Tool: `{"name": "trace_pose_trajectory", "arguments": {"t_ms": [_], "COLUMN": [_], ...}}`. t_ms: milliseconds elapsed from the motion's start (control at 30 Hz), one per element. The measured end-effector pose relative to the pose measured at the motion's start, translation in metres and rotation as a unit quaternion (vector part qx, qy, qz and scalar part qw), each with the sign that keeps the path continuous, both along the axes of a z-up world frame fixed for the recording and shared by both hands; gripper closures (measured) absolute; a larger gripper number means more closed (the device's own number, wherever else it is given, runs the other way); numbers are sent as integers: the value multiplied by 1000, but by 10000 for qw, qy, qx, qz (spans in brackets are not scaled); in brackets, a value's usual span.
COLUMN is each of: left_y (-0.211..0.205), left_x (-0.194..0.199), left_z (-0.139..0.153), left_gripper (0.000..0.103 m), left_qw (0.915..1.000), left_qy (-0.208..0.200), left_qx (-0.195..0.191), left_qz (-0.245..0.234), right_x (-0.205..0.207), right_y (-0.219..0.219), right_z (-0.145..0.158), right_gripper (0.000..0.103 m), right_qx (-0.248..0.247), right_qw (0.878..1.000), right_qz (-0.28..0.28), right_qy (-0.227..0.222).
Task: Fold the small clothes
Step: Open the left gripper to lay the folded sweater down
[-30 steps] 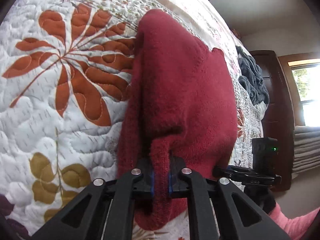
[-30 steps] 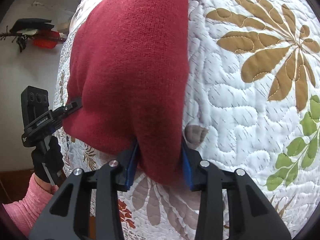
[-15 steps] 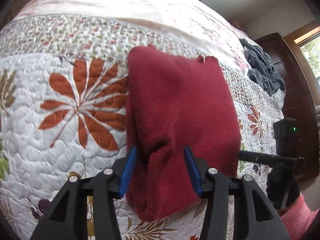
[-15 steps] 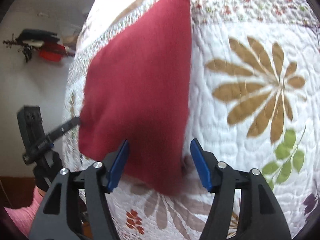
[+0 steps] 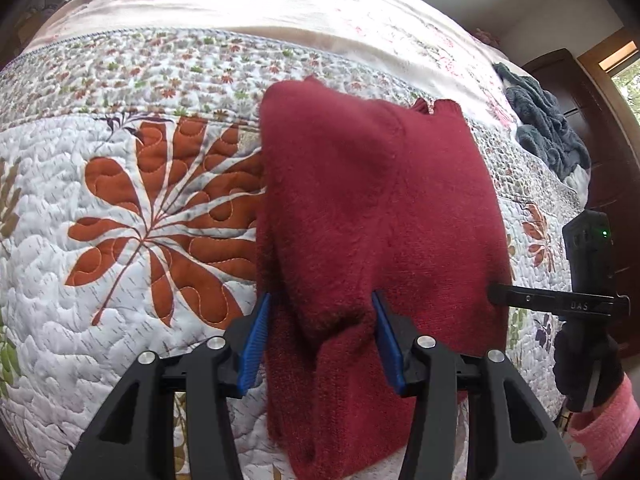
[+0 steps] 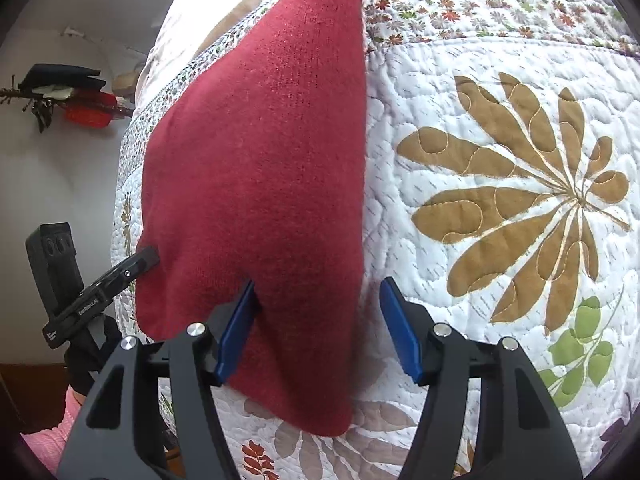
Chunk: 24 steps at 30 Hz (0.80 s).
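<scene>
A dark red knitted sweater [image 5: 372, 216] lies folded on the floral quilt [image 5: 132, 208]; the right wrist view shows the same sweater [image 6: 264, 184] as a long red panel. My left gripper [image 5: 322, 340] stands open over its near left corner, where a raised fold of cloth sits loosely between the blue pads [image 5: 252, 348]. My right gripper [image 6: 318, 332] is open too, straddling the sweater's near right edge without pinching it. Each gripper appears in the other's view: the right gripper [image 5: 496, 298] at the far right, the left gripper [image 6: 150, 258] at the left edge.
A dark grey fuzzy garment [image 5: 544, 128] lies on the bed's far right. Behind it stands dark wooden furniture [image 5: 600, 128]. A pink sleeve [image 5: 604, 428] and black-gloved hand [image 5: 584, 360] hold the right gripper. Red and black items [image 6: 76, 100] hang on the white wall.
Both grippers have opened and let go of the sweater's near edge. They have pulled back a little, and the sweater now rests flat on the quilt.
</scene>
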State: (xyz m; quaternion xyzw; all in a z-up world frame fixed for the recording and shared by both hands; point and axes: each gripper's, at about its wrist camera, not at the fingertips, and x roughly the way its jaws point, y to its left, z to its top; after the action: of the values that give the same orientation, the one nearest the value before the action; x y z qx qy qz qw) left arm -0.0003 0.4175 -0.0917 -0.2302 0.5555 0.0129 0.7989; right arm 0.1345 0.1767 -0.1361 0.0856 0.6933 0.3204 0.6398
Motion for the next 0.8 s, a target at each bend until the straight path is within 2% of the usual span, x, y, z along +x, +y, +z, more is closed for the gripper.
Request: {"name": "trace_pose_trajectory", "arguments": {"t_ms": [133, 233, 300, 400, 567, 733, 800], "left_y": [-2, 2, 7, 20, 54, 65, 67], "left_x": [5, 9, 17, 32, 74, 107, 116], "left_z": [9, 18, 24, 30, 16, -8, -13], "left_gripper": [53, 52, 47, 45, 45, 46, 51], "left_qw": [9999, 9999, 9997, 9992, 9967, 9954, 9940], "left_qy": [-17, -135, -243, -378, -407, -113, -146], "left_qx": [120, 61, 80, 34, -519, -716, -844], "left_qz": [-79, -48, -13, 125, 471, 627, 686], "right_x": [10, 19, 26, 34, 42, 41, 41], "right_y": [-2, -7, -7, -4, 4, 15, 16], "right_z": [15, 25, 28, 28, 24, 18, 17], "right_gripper": [38, 33, 33, 33, 33, 33, 33], "right_qx": [140, 269, 288, 217, 184, 117, 114], "right_qw": [9999, 9994, 9992, 9991, 9989, 9989, 9988], "right_qz": [-7, -132, -196, -205, -204, -76, -23], "right_qy": [-89, -175, -217, -307, -390, -453, -470]}}
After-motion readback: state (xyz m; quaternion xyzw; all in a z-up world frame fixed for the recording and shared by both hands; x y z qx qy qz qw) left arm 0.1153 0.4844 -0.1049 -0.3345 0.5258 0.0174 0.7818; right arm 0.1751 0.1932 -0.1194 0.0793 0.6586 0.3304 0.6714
